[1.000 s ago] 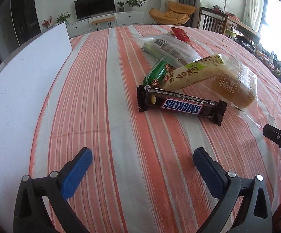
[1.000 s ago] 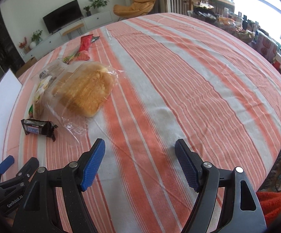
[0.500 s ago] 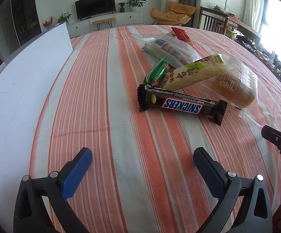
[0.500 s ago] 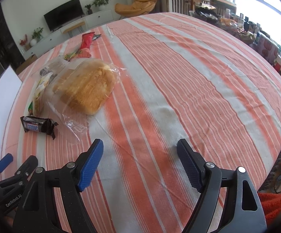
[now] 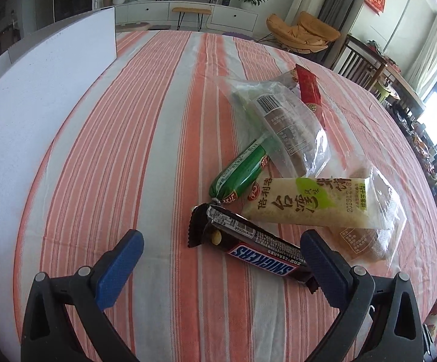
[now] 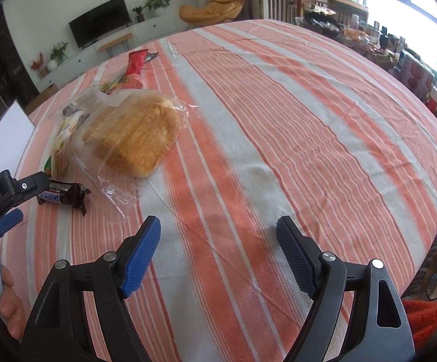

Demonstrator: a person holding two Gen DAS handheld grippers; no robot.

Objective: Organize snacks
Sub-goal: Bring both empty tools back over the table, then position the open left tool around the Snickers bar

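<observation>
A brown Snickers bar (image 5: 257, 249) lies slantwise on the striped tablecloth (image 5: 146, 138). My left gripper (image 5: 220, 250) hangs open over it; the bar's right end runs under the right finger (image 5: 324, 259), and no pad presses it. Behind the bar lie a green sausage (image 5: 239, 175), a pale rice-cracker packet (image 5: 305, 205), a clear bag with a barcode label (image 5: 284, 126) and a red packet (image 5: 308, 90). A bagged bread loaf (image 6: 137, 138) lies beside them. My right gripper (image 6: 218, 229) is open over bare cloth, to the right of the loaf. The right wrist view shows the Snickers bar (image 6: 60, 196) beside the left gripper (image 6: 22, 203).
A white board (image 5: 37, 105) lies along the table's left side. A person's hand (image 6: 7, 301) holds the left gripper's handle. Striped cloth (image 6: 308, 120) stretches to the right of the snacks. Chairs and a cluttered side table stand past the far right edge.
My left gripper moved forward and rolled, so the Snickers bar now sits between its fingers. The right gripper stayed in place and its jaws widened a little.
</observation>
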